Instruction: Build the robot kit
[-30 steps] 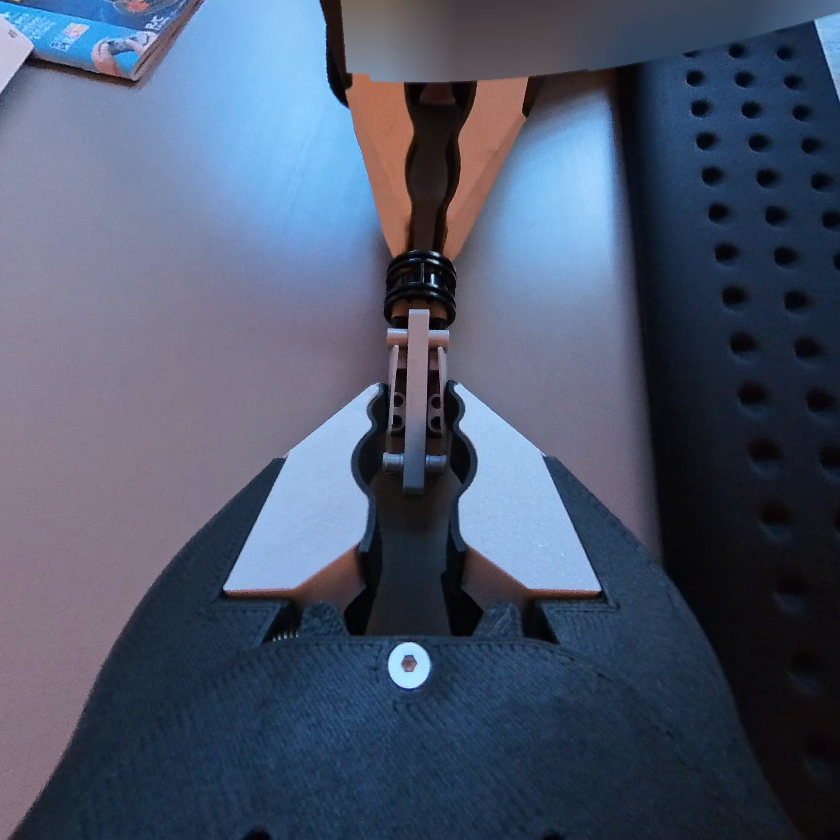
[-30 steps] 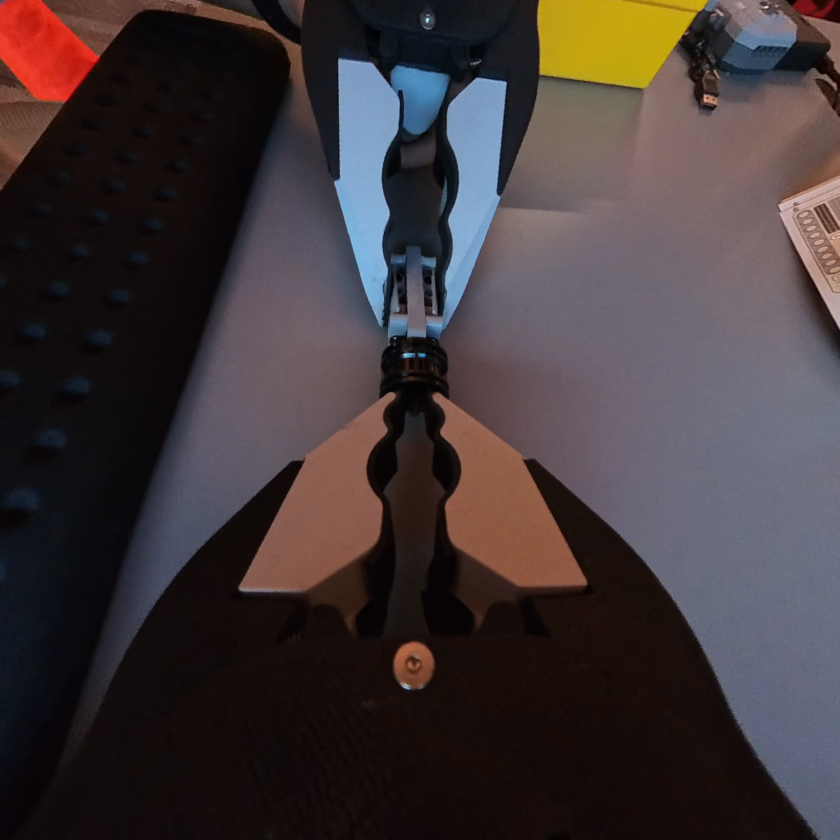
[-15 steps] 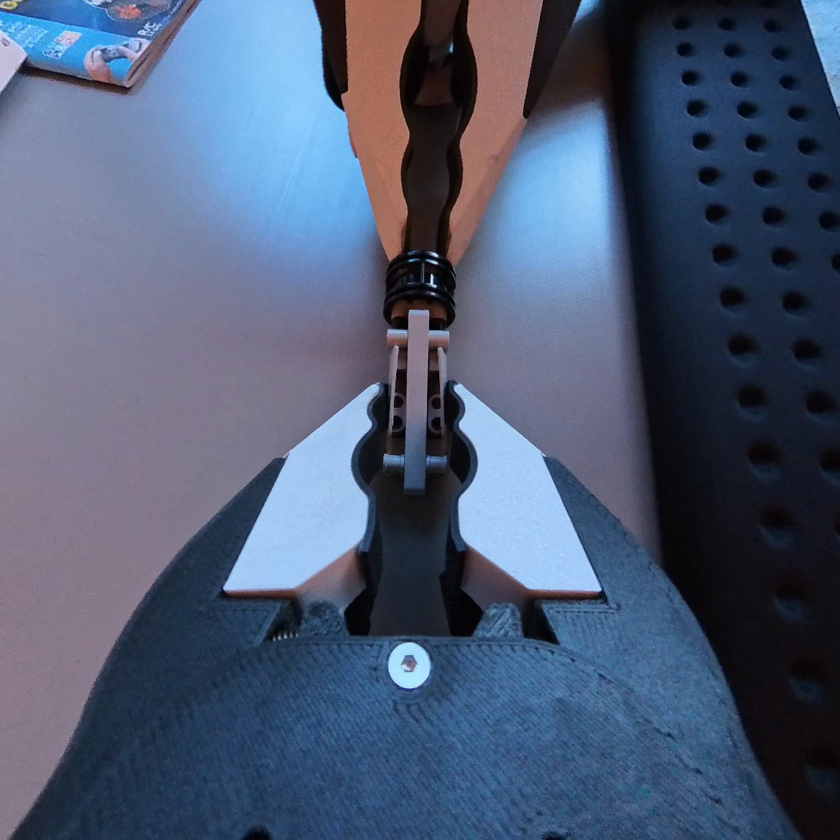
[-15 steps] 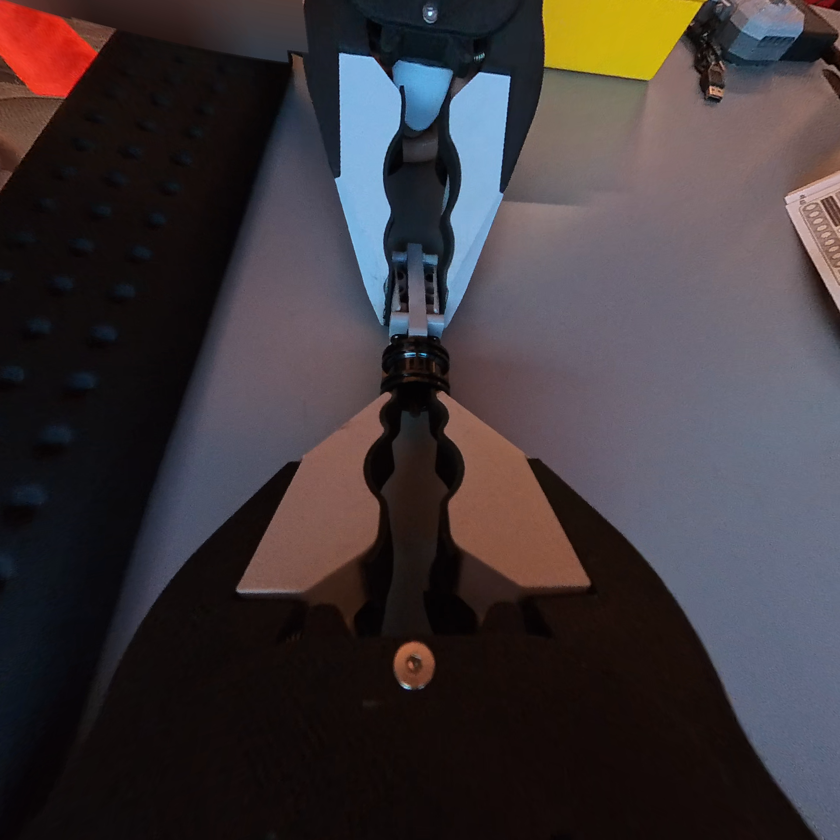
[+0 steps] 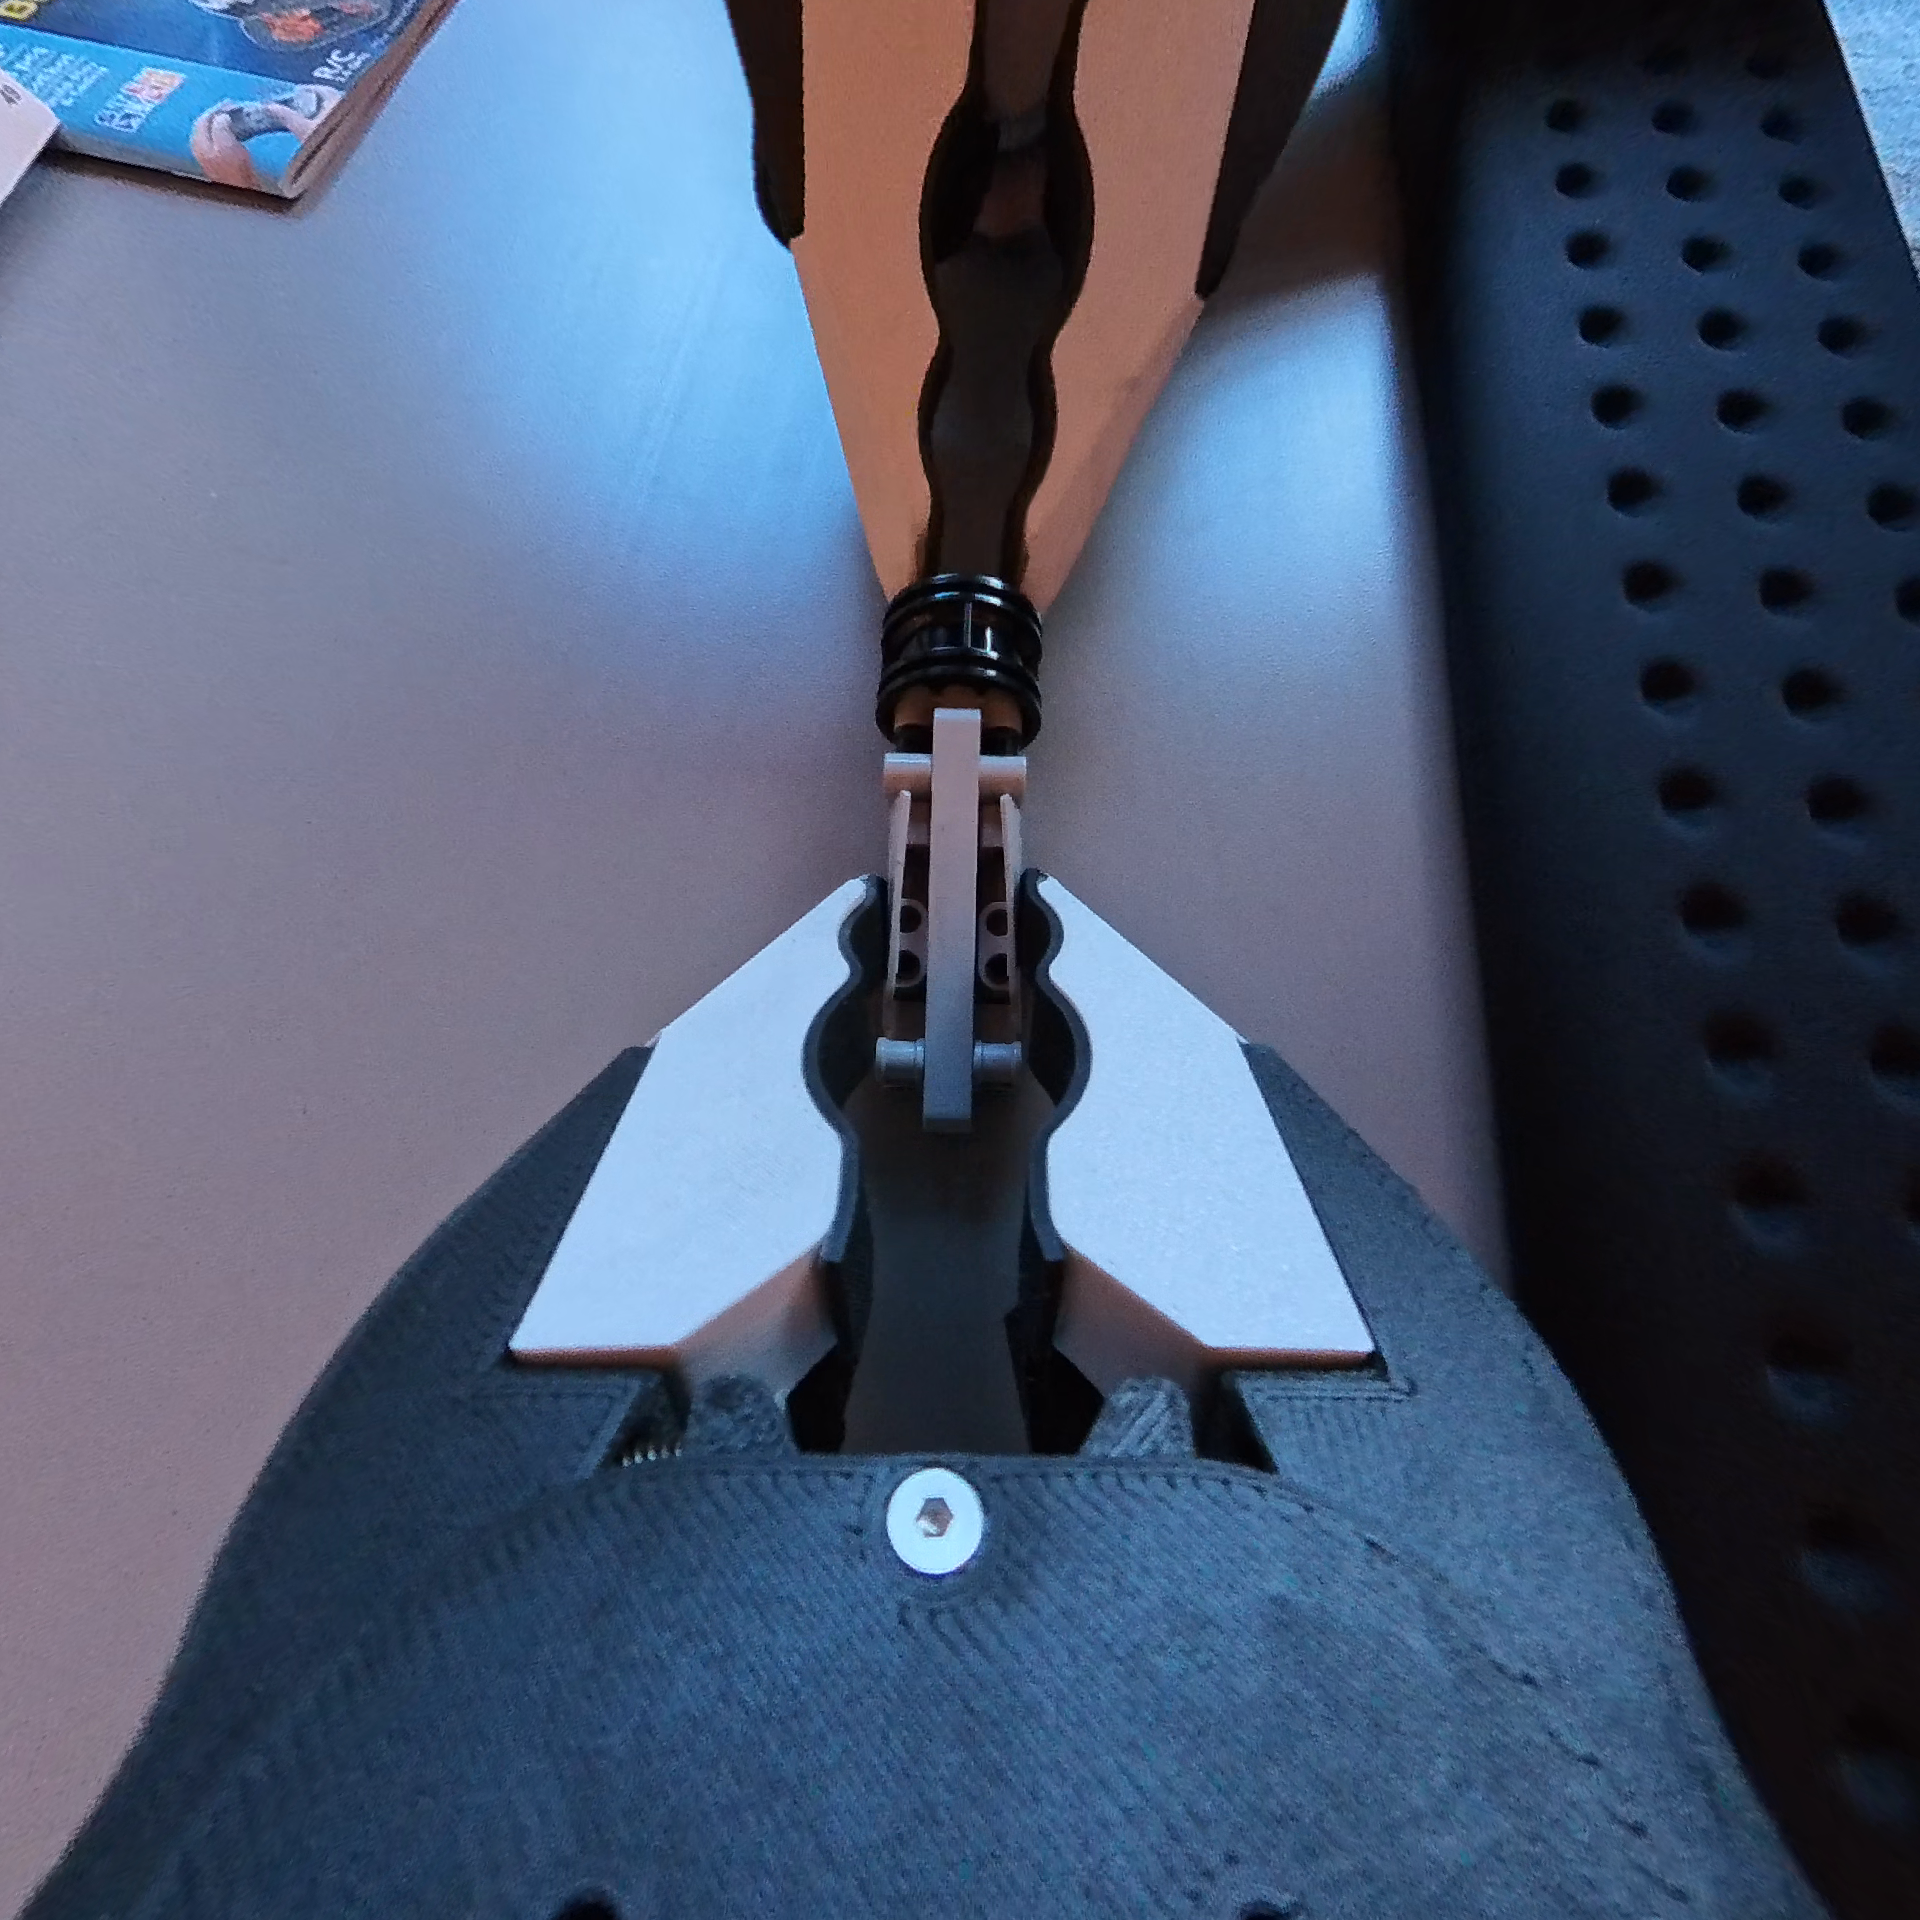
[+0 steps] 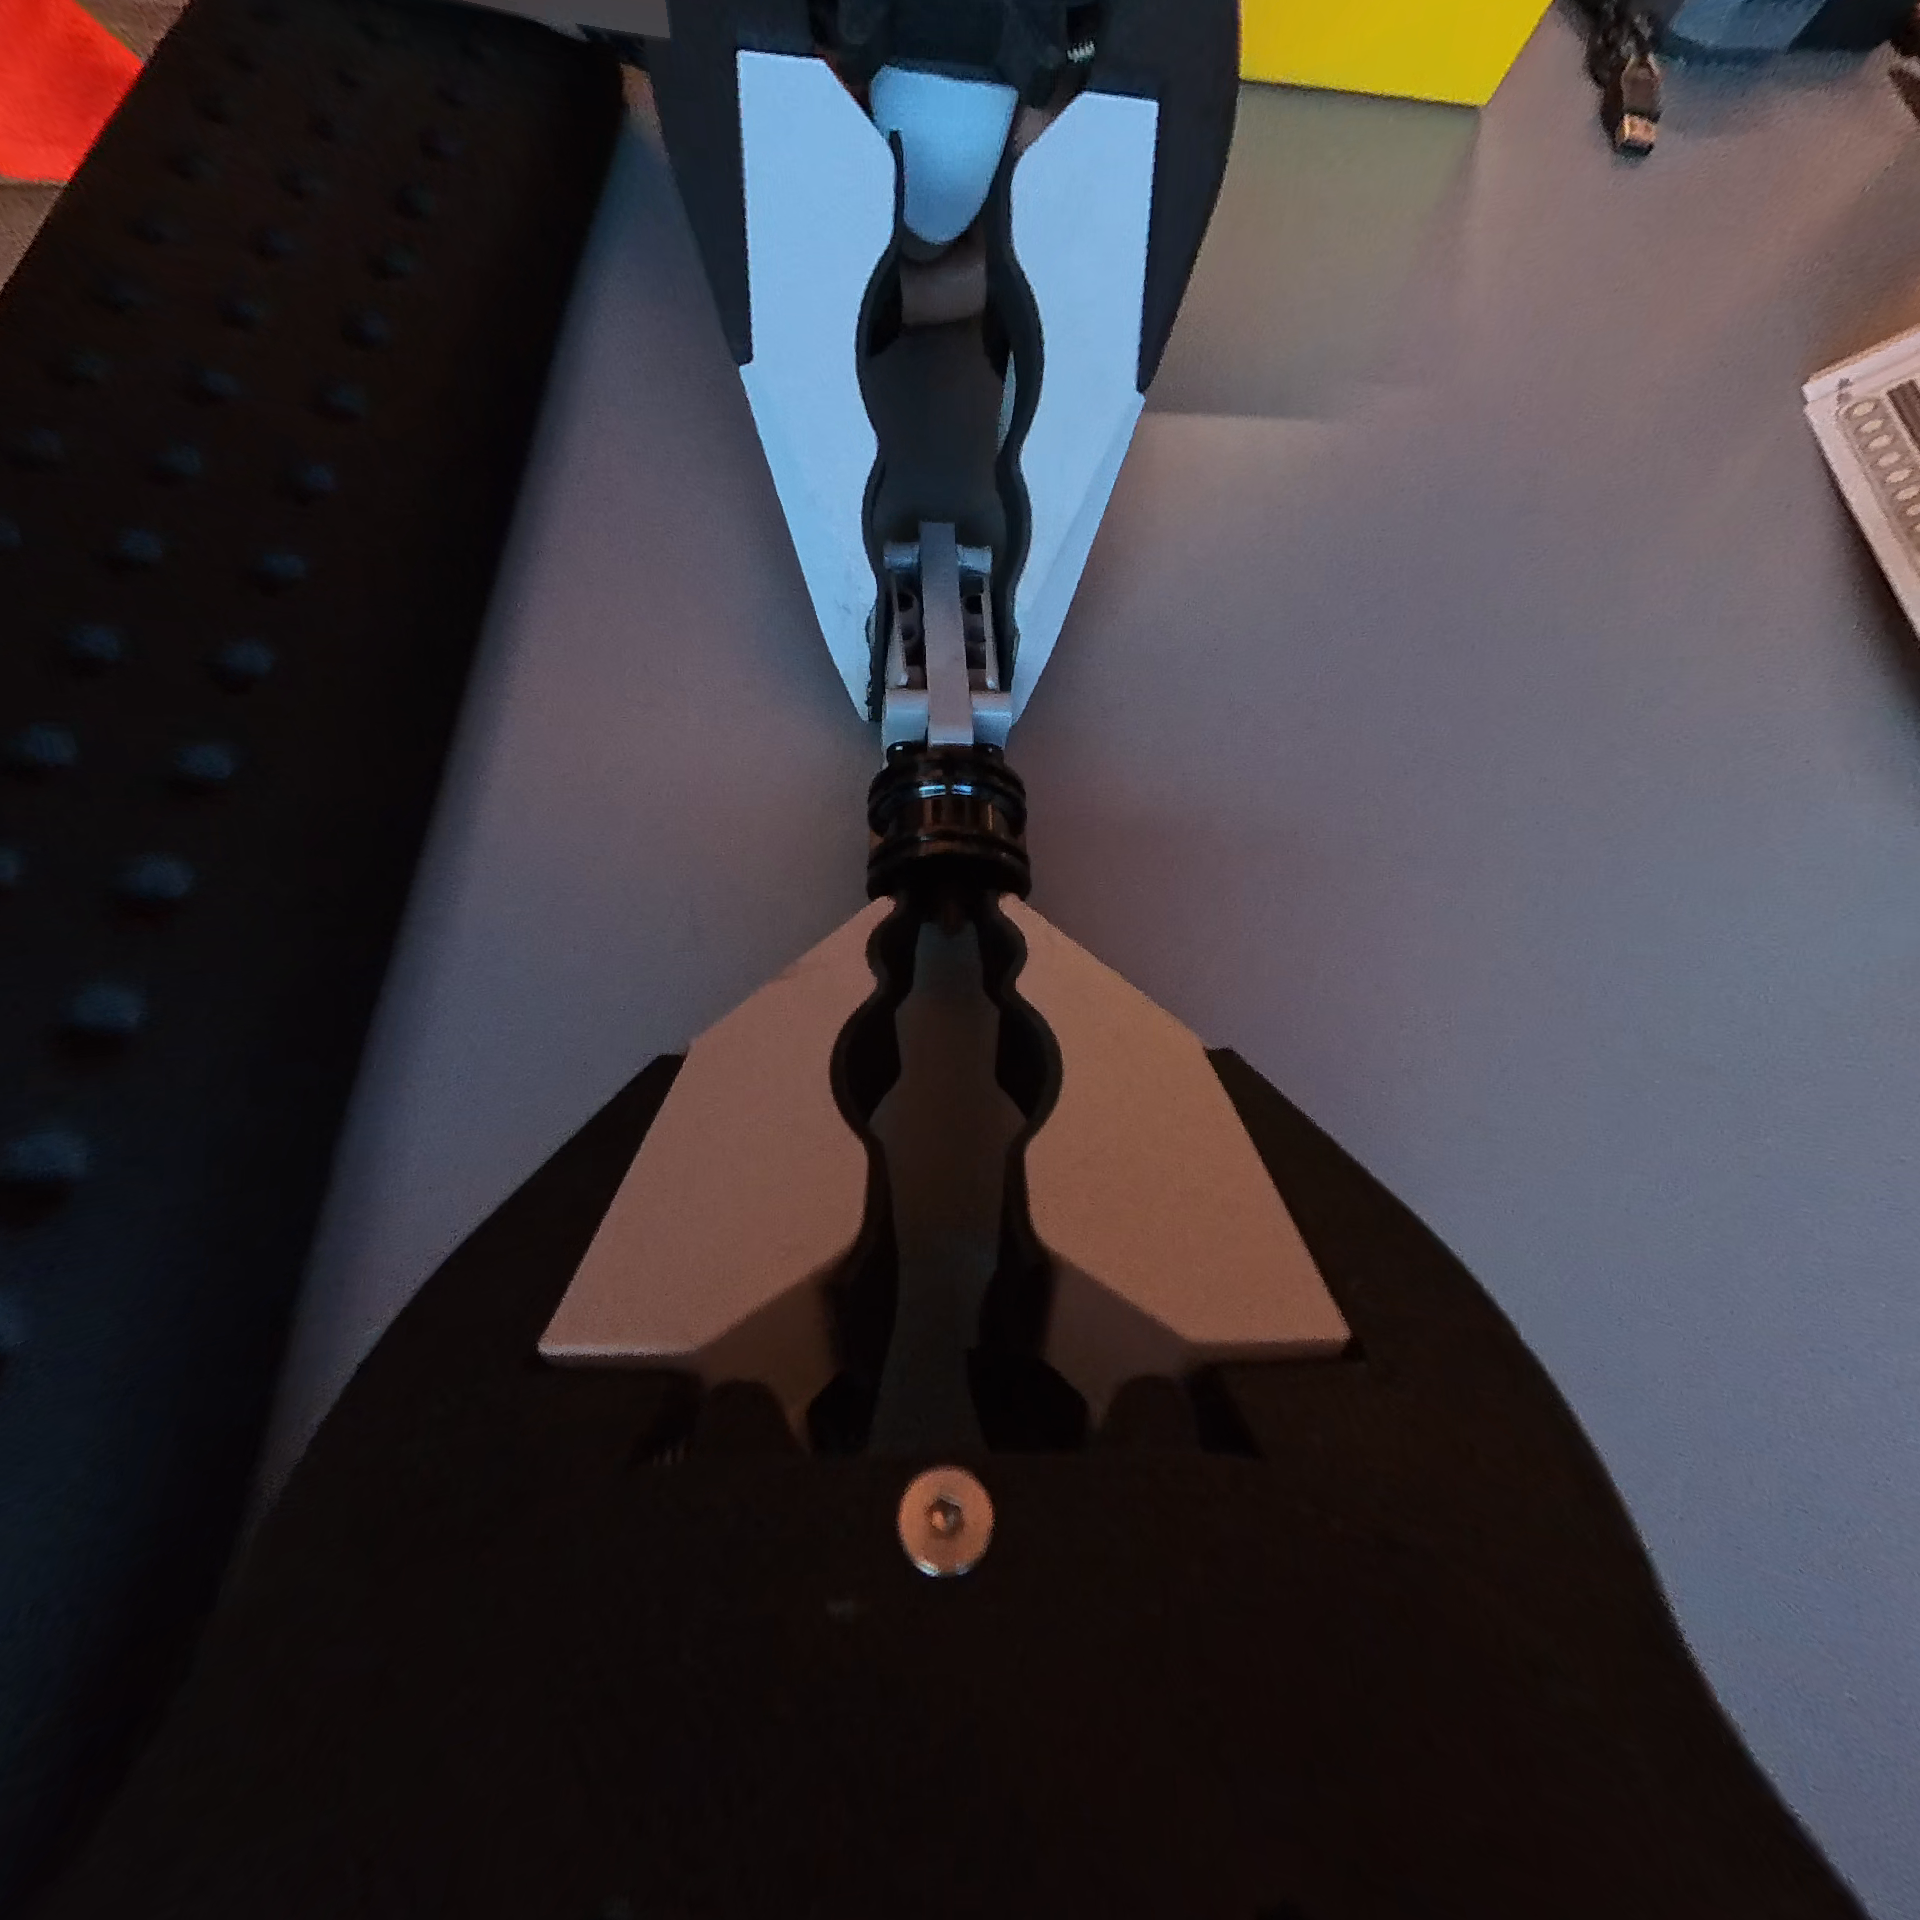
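Observation:
My left gripper [image 5: 951, 904] is shut on a small grey brick assembly [image 5: 951, 935] with a thin grey plate along its middle. My right gripper [image 6: 945, 920] is shut on a black ribbed wheel-like piece [image 6: 945, 831]. The two grippers face each other tip to tip above the grey table [image 5: 416, 727]. The black piece [image 5: 958, 649] touches the far end of the grey assembly [image 6: 940, 655]. In the left wrist view the right gripper [image 5: 971, 582] comes in from the top; in the right wrist view the left gripper [image 6: 940, 717] does.
A black studded mat [image 5: 1714, 727] lies along one side of the table, at left in the right wrist view [image 6: 208, 623]. A blue booklet [image 5: 208, 83], a yellow box [image 6: 1392, 47], a cable plug [image 6: 1636, 114] and a printed sheet [image 6: 1881, 468] lie farther off. There is about 4 cm between the tips of the two grippers.
Both grippers keep their hold, with the parts still touching. The pair has shifted slightly over the table, so the background has slid a little in both views.

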The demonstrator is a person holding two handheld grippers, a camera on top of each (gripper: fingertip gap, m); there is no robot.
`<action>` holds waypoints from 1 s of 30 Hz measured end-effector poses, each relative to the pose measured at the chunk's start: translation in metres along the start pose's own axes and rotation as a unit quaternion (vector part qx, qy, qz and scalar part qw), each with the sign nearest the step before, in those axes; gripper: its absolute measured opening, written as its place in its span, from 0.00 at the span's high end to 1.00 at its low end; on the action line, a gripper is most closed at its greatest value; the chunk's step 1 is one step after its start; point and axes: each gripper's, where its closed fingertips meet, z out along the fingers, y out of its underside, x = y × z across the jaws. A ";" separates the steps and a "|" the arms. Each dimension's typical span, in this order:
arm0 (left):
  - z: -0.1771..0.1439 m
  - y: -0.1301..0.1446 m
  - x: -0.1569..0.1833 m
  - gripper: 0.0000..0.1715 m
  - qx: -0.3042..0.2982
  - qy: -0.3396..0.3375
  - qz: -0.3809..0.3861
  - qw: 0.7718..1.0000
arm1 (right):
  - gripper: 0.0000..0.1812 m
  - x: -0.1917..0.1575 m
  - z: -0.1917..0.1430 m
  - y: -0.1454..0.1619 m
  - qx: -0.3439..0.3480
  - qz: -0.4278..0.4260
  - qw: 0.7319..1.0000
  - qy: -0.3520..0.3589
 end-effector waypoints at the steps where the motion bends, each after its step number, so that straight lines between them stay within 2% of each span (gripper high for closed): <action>1: 0.000 0.000 0.000 0.86 0.000 0.001 -0.001 1.000 | 0.95 0.000 0.000 0.000 0.002 -0.008 1.000 0.003; 13: 0.000 0.000 0.001 0.86 0.000 0.014 -0.010 1.000 | 0.99 -0.002 0.001 -0.003 -0.024 -0.087 0.996 -0.007; 30: 0.001 -0.001 0.001 0.87 -0.020 0.005 0.021 1.000 | 1.00 -0.002 0.006 -0.003 -0.125 -0.166 0.978 -0.021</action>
